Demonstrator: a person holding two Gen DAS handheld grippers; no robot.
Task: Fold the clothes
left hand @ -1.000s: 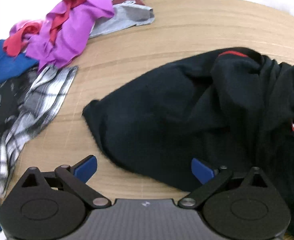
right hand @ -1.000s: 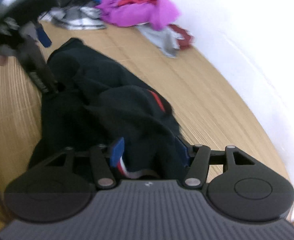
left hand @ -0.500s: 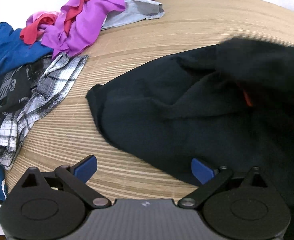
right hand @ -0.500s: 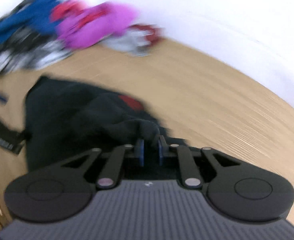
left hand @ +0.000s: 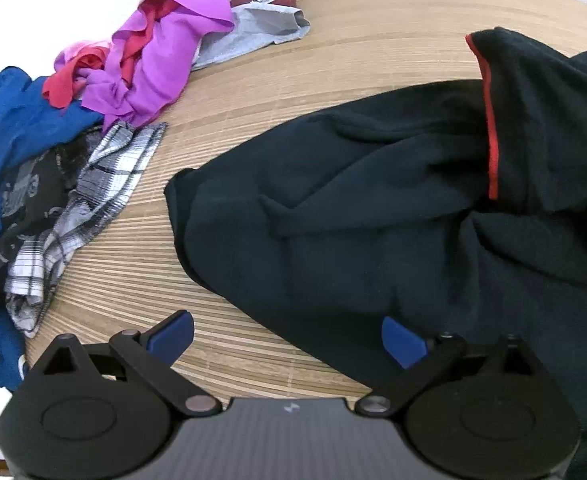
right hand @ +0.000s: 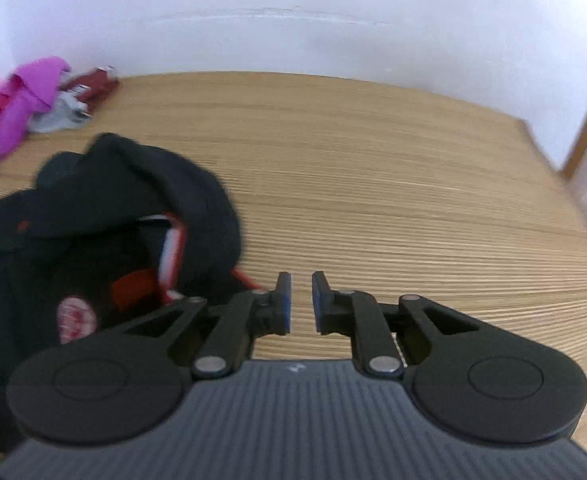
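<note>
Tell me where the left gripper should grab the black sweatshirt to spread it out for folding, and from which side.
Probably the near-left corner of the black sweatshirt, where its edge lies flat on bare table. Come in low from the left, over the open wood, so one finger of the open left gripper slides under. That corner is a single, exposed layer; the right side is bunched around the red-trimmed fold.
</note>
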